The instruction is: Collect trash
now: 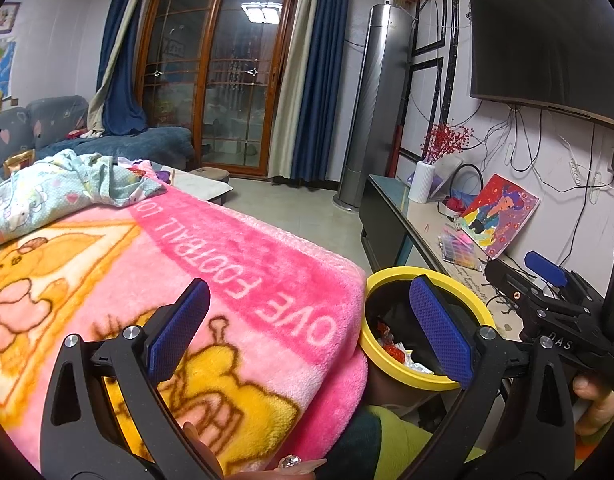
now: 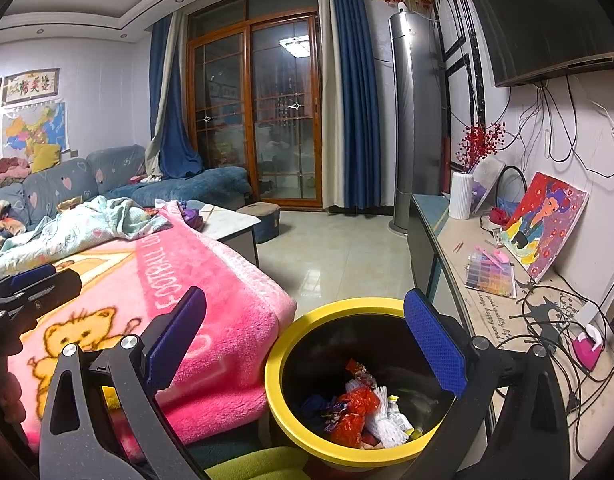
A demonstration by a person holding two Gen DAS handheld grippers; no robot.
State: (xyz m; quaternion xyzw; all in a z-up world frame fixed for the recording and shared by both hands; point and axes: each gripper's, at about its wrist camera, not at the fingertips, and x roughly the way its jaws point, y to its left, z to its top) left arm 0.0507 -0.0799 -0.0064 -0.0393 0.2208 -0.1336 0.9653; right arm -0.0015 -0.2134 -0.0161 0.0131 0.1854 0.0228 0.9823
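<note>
A black trash bin with a yellow rim (image 2: 275, 392) stands on the floor beside the table; it also shows in the left wrist view (image 1: 391, 274). Red, white and blue wrappers (image 2: 359, 408) lie in its bottom. My right gripper (image 2: 307, 344) is open and empty, hovering above the bin's mouth. My left gripper (image 1: 311, 324) is open and empty above the pink blanket (image 1: 187, 280) at the table's corner, left of the bin. The right gripper also shows in the left wrist view (image 1: 547, 280).
A pink blanket (image 2: 211, 304) covers the table, with a crumpled light-blue quilt (image 2: 79, 224) at its far end. A long TV cabinet (image 2: 467, 280) with cables, a painting and a white vase runs along the right wall. Tiled floor lies between.
</note>
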